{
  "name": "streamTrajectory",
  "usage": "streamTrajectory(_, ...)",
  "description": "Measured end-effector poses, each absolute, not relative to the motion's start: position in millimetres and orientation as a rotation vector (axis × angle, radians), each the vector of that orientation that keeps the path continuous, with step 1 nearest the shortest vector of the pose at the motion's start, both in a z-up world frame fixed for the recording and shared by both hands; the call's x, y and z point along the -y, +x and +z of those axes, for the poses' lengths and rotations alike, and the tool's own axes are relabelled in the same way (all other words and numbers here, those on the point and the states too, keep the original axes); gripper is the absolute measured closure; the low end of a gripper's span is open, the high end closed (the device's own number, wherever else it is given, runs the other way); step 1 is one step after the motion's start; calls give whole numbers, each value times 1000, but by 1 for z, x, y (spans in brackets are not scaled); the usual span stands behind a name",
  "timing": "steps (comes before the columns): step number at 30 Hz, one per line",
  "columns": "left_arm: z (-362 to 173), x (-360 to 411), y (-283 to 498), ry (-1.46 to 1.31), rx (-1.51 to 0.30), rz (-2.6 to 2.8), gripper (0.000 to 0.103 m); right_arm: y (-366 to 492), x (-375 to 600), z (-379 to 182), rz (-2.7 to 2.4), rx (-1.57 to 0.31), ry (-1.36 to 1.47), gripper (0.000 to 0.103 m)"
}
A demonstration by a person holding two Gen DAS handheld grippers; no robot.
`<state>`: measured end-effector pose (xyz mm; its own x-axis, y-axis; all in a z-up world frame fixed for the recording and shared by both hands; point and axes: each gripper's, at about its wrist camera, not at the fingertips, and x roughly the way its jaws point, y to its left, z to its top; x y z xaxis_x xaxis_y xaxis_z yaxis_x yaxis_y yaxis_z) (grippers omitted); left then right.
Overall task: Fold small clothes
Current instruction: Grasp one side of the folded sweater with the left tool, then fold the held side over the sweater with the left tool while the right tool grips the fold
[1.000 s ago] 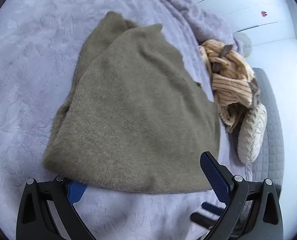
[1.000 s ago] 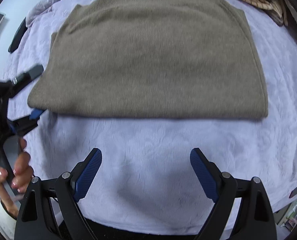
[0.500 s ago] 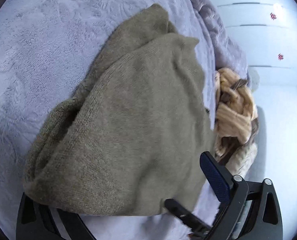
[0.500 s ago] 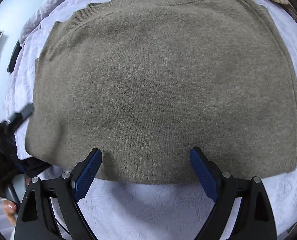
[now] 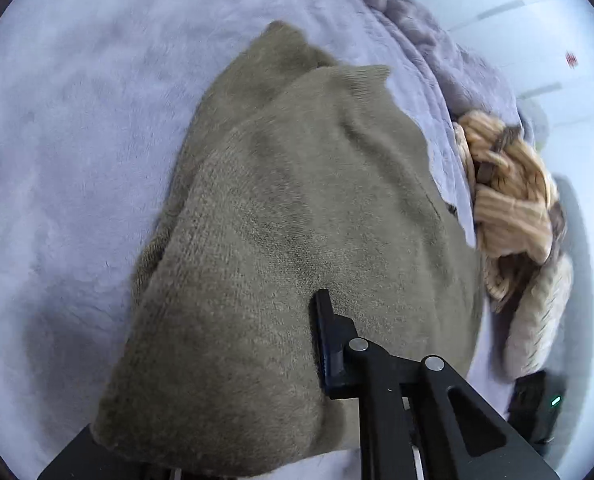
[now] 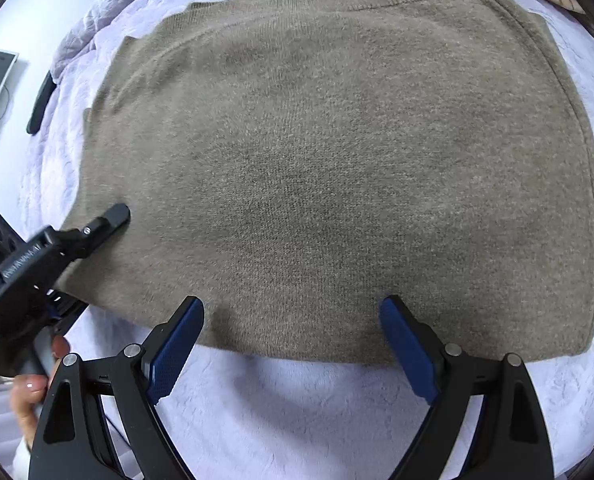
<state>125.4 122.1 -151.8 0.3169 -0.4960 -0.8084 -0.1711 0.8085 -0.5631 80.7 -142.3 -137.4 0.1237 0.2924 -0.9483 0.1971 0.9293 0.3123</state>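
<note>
An olive knitted sweater lies flat on the pale lilac bedspread. My left gripper is closing on the sweater's near left corner. One finger lies on top of the knit and the other is hidden under it. In the right wrist view the left gripper bites that same corner, held by a hand. My right gripper stands open over the sweater's near hem, its blue pads wide apart with the edge of the fabric between them.
A crumpled tan striped garment and a cream knitted piece lie beyond the sweater's far right side. A black device with a green light sits near them. A dark flat object lies at the bed's left edge.
The left gripper slid onto the sweater's corner and its jaws closed, bunching the fabric. The right gripper came in lower and closer, so its fingertips now overlap the near hem.
</note>
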Motion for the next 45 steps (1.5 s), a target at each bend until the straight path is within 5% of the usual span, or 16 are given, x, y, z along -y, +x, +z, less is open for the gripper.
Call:
streamTrajectory(8, -143, -116, 133, -562, -1224, -272, 85, 89, 153, -115, 89, -1420, 435, 14)
streamTrajectory(12, -161, -128, 135, -668, -1261, -269, 85, 91, 128, -118, 142, -1390, 446, 67)
streamTrajectory(18, -139, -108, 130, -521, -1189, -278, 85, 87, 109, -168, 169, -1450, 464, 73)
streamTrajectory(26, -64, -15, 107, -139, -982, -463, 85, 73, 139, -163, 244, -1408, 570, 77)
streamTrajectory(34, -78, 45, 112, 38, -995, -549, 85, 65, 235, -116, 227, -1310, 721, 70)
streamTrajectory(38, -89, 54, 114, 54, -1012, -564, 85, 106, 257, -78, 309, -1259, 697, 10)
streamTrajectory(45, -94, 56, 118, 33, -1032, -564, 85, 214, 223, -99, 551, -1335, 801, 9)
